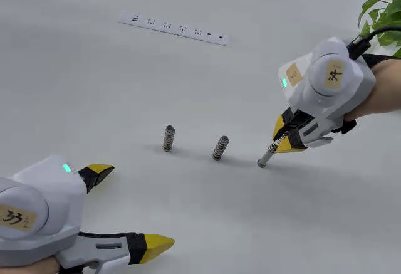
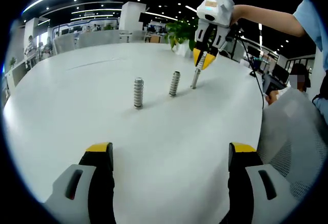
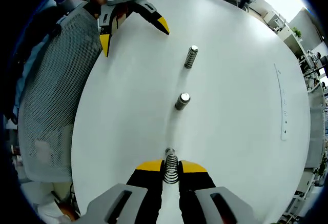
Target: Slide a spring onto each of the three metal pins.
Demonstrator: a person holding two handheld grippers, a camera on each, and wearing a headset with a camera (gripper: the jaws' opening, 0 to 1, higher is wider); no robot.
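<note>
Left tool [image 1: 139, 205] labelled 33; right tool [image 1: 280, 143] perhaps 34.

Three pins [image 1: 220, 148] stand in a row on the table [image 1: 94, 86], power strip [image 1: 174, 28] behind.

On the table [image 1: 94, 86], the left pin [image 1: 168, 138] and middle pin [image 1: 220, 148] stand upright inside springs [image 2: 138, 92]. The right pin [image 1: 264, 160] wears its spring [image 1: 276, 142] at the top.

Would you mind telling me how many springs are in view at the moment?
3. In the head view, the left spring and the middle spring stand on the table; the third spring is clamped in the right tongs on a tilted pin.
</note>
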